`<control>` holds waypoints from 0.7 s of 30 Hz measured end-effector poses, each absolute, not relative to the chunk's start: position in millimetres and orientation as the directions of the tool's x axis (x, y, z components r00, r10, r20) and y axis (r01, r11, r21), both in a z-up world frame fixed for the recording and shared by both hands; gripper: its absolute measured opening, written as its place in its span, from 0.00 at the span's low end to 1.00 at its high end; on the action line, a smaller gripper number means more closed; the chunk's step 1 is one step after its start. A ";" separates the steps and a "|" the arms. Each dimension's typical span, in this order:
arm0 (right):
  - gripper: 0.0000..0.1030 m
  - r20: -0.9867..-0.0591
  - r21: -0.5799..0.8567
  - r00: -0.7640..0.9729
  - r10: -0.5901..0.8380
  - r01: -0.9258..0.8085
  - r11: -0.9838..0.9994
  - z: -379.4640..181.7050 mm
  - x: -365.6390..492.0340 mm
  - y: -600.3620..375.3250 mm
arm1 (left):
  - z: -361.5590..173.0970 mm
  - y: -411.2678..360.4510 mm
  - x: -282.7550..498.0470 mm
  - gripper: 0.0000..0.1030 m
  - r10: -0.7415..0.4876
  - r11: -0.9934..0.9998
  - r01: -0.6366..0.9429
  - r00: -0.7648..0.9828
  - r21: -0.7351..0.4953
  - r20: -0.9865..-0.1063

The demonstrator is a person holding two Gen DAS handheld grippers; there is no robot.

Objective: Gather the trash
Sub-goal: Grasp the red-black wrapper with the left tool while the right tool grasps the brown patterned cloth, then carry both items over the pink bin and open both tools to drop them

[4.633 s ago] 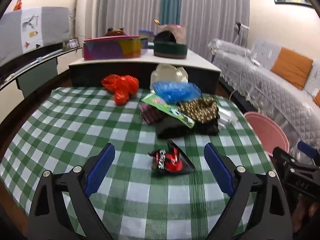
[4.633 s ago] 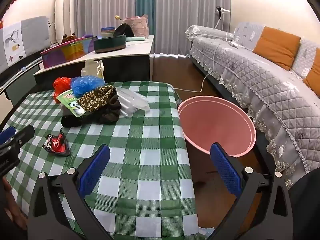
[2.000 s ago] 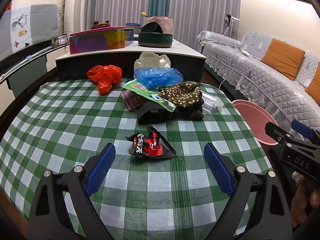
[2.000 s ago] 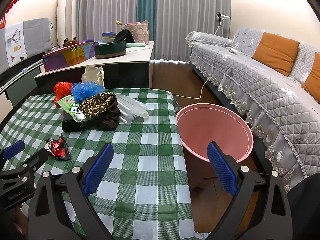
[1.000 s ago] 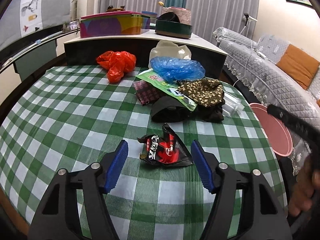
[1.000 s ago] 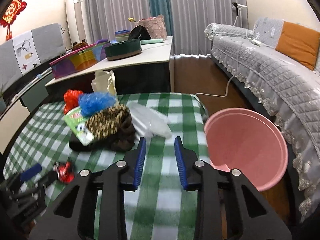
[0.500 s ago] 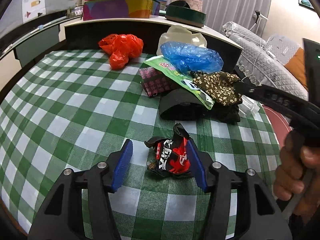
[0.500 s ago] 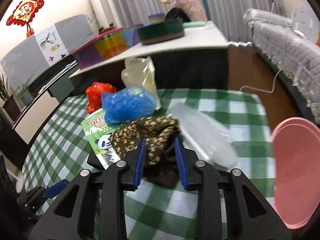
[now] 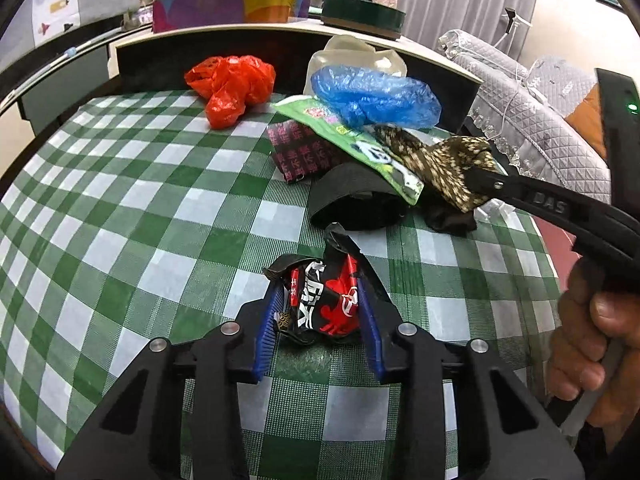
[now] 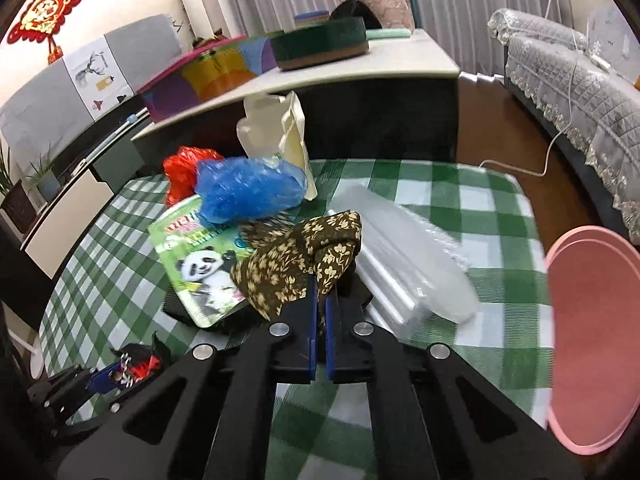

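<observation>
Table [image 9: 120, 208]: green-and-white checked cloth; trash heaped toward its 1 o'clock corner in the left wrist view.
Red bag [image 9: 230, 86]: crumpled plastic at 11 o'clock, apart from the heap.
Left gripper [image 9: 320, 312]: blue pads pressed against both sides of the snack wrapper.
Snack wrapper [image 9: 320, 300]: black, red and white, crumpled, on the cloth at 6 o'clock, just in front of the heap.
Magenta packet [image 9: 302, 152]: flat, at the heap's left edge, partly under the panda packet.
Black band [image 9: 352, 200]: curved, dark, directly beyond the wrapper, under the panda packet's near end.
Panda packet [image 10: 200, 268]: green, flat, lying across the heap.
Blue bag [image 10: 248, 190]: crumpled plastic on the packet's far end; a cream jug [image 10: 280, 132] stands behind it.
Floral cloth [image 10: 304, 260]: brown with pale flowers, on top of the heap, one fold pinched.
Right gripper [image 10: 320, 304]: pads nearly together, clamped on the floral cloth's fold.
Clear plastic [image 10: 412, 264]: translucent sheets touching the cloth's right side, at 2 o'clock.
Pink bin [image 10: 592, 340]: beyond the table's right edge, at 3 o'clock.
Sofa [image 10: 568, 76]: grey quilted, far right.
</observation>
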State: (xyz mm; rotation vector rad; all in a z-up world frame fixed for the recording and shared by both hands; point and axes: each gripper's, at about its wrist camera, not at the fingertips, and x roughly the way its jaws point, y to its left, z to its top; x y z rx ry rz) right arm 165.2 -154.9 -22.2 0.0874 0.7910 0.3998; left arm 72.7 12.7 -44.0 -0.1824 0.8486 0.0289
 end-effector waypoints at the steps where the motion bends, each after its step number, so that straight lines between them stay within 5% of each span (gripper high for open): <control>1: 0.03 -0.669 0.218 0.639 0.379 -0.319 0.922 -17.8 161.4 -157.0 | -42.4 12.6 72.0 0.35 -0.048 0.984 -0.095 0.666 -0.148 -0.745; 21: 0.03 -0.568 0.101 0.761 0.313 -0.313 0.944 66.4 80.1 -222.6 | -4.7 -12.1 44.7 0.35 -0.100 0.989 0.000 0.741 -0.149 -0.664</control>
